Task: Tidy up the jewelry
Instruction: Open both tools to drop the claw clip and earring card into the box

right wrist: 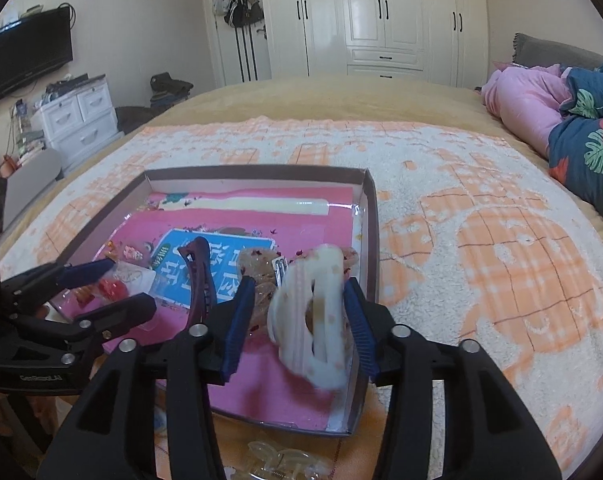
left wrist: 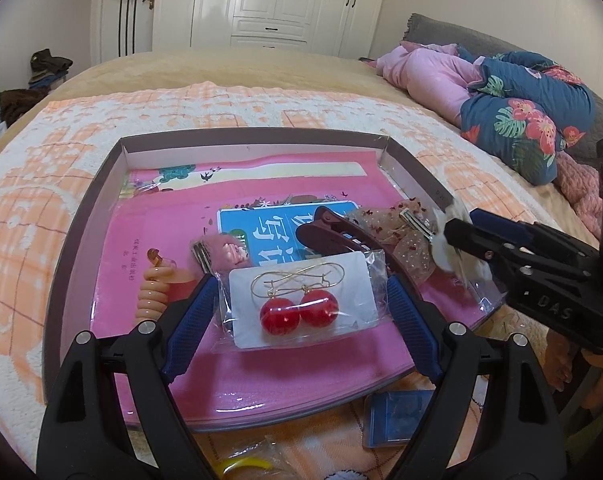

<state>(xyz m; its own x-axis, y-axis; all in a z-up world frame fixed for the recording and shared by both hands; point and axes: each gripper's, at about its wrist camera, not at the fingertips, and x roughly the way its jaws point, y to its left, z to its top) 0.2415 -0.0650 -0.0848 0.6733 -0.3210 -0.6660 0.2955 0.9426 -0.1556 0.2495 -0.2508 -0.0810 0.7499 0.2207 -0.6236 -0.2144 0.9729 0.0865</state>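
A shallow brown box [left wrist: 113, 160] with a pink book [left wrist: 161, 216] in it lies on the bed. On the book lie a card of red ball earrings in a clear bag [left wrist: 301, 304], a dark red hair claw [left wrist: 341, 236], a pink fluffy clip [left wrist: 225, 252], a peach spiral hair tie [left wrist: 153, 296] and a sheer bow clip [left wrist: 405, 240]. My left gripper [left wrist: 301, 292] is open, its fingers either side of the earring bag. My right gripper [right wrist: 301, 308] is open around a blurred cream hair claw [right wrist: 317, 312] over the box's right side; it also shows in the left wrist view [left wrist: 461, 232].
The box [right wrist: 371, 232] rests on an orange-and-white blanket [right wrist: 481, 240]. A blue packet [left wrist: 401, 416] and a yellow ring in a bag [left wrist: 245, 464] lie in front of the box. A clear hair claw [right wrist: 285, 460] lies by the front edge. Folded quilts [left wrist: 521, 120] are at the right.
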